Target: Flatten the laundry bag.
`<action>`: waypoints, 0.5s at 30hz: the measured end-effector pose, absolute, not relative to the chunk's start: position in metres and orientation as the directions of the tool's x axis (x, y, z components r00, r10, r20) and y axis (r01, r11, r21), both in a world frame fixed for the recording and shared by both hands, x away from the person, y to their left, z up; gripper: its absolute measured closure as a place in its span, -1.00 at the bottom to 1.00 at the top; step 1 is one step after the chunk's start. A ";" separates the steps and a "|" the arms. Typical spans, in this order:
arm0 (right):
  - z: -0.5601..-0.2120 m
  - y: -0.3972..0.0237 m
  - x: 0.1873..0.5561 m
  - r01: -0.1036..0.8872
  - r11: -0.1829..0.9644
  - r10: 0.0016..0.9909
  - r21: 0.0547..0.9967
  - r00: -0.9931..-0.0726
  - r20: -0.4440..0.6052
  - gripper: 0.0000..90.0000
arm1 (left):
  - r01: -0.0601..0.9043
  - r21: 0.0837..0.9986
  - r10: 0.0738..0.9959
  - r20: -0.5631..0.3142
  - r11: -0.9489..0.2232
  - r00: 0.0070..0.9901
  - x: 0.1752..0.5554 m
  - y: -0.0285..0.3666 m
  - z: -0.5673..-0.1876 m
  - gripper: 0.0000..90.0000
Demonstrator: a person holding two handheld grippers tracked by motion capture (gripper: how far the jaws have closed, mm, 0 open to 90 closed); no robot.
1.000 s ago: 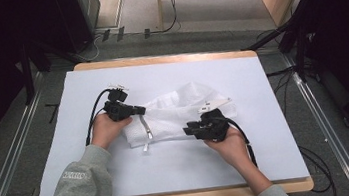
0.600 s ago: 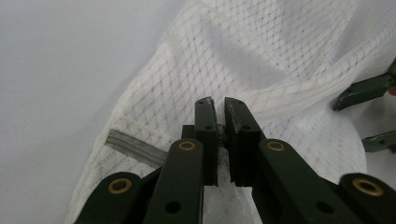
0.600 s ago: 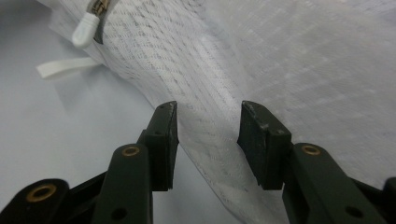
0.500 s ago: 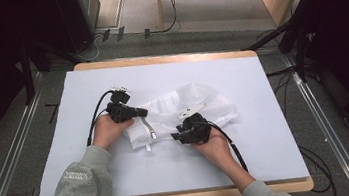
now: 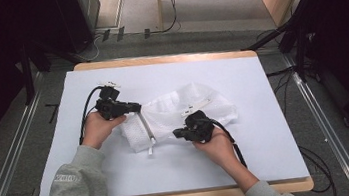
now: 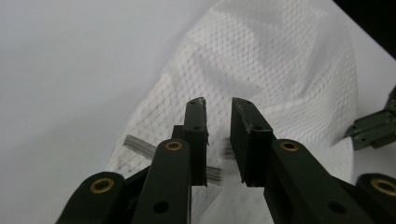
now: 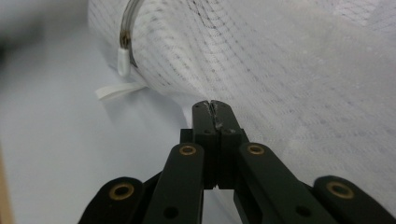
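A white mesh bag (image 5: 183,107) lies crumpled on the table's white cover. A grey zip strip (image 5: 147,131) runs down its left side. My left gripper (image 5: 138,107) hovers over the bag's left end. In the left gripper view its jaws (image 6: 218,105) have just been opening and stand apart over the mesh (image 6: 280,70) and the zip strip (image 6: 140,145), pressing on nothing. My right gripper (image 5: 176,134) sits at the bag's near edge. In the right gripper view its jaws (image 7: 212,106) have just been closing and are pinched on a thin fold of the mesh (image 7: 280,56), right of the zip pull (image 7: 123,60).
The white cover (image 5: 260,77) rests on a wooden board (image 5: 157,59). A white label strip (image 5: 191,108) lies on top of the bag. Cables (image 5: 285,72) trail off the table's right side, with dark equipment on both sides and a metal rail (image 5: 326,119) along the right.
My right gripper has slid left along the bag's near edge. The bag's left end has bunched up slightly. The left gripper has barely shifted.
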State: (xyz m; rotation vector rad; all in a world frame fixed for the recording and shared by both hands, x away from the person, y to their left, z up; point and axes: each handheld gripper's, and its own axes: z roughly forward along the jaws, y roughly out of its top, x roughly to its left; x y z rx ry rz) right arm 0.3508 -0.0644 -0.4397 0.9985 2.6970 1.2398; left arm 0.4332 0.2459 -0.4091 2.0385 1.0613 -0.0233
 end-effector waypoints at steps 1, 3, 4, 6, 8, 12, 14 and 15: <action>-0.436 -0.067 0.347 0.550 0.484 0.548 0.681 -0.797 0.254 1.00 | 0.687 0.661 0.679 -0.356 -0.303 0.642 0.432 0.250 -0.407 0.69; -0.426 -0.078 0.337 0.561 0.478 0.536 0.676 -0.796 0.282 1.00 | 0.689 0.664 0.689 -0.353 -0.292 0.633 0.432 0.254 -0.405 0.67; -0.426 -0.078 0.337 0.561 0.478 0.536 0.676 -0.796 0.282 1.00 | 0.688 0.664 0.690 -0.353 -0.292 0.632 0.432 0.256 -0.405 0.67; -0.421 -0.085 0.330 0.572 0.478 0.527 0.667 -0.794 0.303 1.00 | 0.691 0.656 0.695 -0.345 -0.302 0.631 0.432 0.257 -0.407 0.64; -0.418 -0.092 0.325 0.583 0.477 0.520 0.658 -0.790 0.324 1.00 | 0.693 0.649 0.701 -0.336 -0.312 0.630 0.434 0.255 -0.410 0.58; -0.420 -0.113 0.311 0.607 0.467 0.527 0.643 -0.775 0.349 1.00 | 0.704 0.634 0.705 -0.337 -0.320 0.624 0.437 0.249 -0.419 0.42; -0.422 -0.117 0.310 0.612 0.466 0.531 0.639 -0.771 0.352 1.00 | 0.706 0.620 0.700 -0.332 -0.344 0.632 0.439 0.242 -0.424 0.41; -0.424 -0.120 0.308 0.619 0.466 0.536 0.633 -0.766 0.354 1.00 | 0.702 0.615 0.695 -0.327 -0.358 0.640 0.440 0.237 -0.427 0.39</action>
